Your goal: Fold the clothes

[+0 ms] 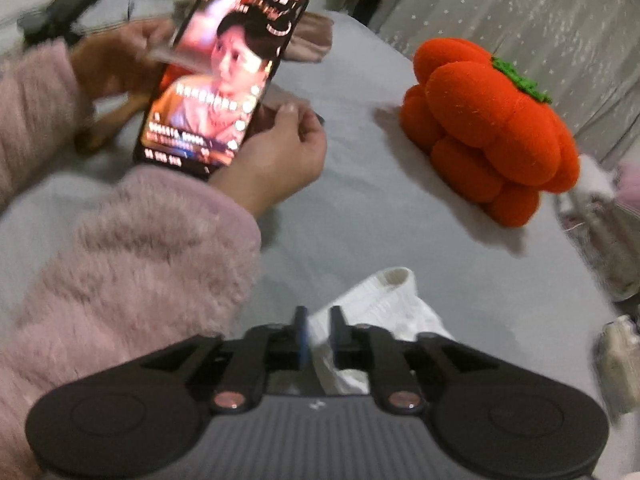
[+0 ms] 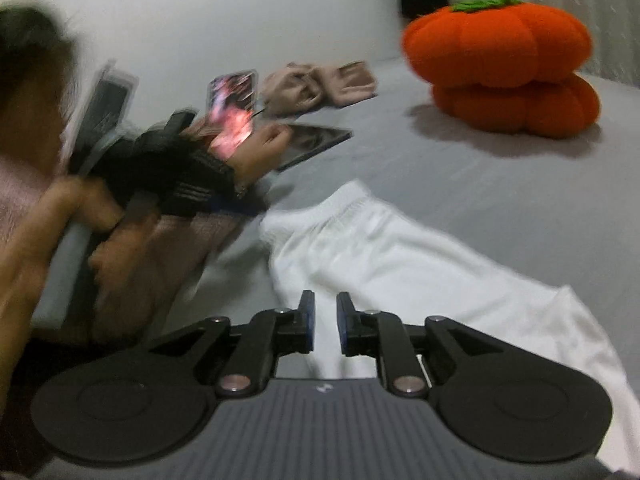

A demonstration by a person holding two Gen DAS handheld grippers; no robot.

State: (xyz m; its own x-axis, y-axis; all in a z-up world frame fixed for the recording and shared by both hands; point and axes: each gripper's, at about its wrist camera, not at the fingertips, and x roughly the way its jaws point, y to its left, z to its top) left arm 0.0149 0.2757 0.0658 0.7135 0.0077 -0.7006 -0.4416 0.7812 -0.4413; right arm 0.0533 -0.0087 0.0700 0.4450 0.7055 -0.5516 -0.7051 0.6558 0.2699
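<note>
A white garment [image 2: 400, 264] with a ribbed waistband lies spread on the grey bed sheet [image 2: 460, 176]. My right gripper [image 2: 325, 320] hovers over its near edge, open by a narrow gap, with nothing between the fingers. My left gripper [image 1: 320, 332] is also open by a narrow gap. It sits just above the bunched white garment [image 1: 380, 304], whose cloth shows behind the gap but is not pinched. The garment's lower part is hidden under both gripper bodies.
A person in fluffy pink sleeves [image 1: 132, 264] holds a lit phone [image 1: 224, 68] at the left. An orange pumpkin plush [image 1: 492, 128] [image 2: 500, 64] stands at the right. Beige clothes [image 2: 320, 84] and a dark tablet [image 2: 312, 144] lie further back. Pale bundles [image 1: 600, 220] sit at the bed's right edge.
</note>
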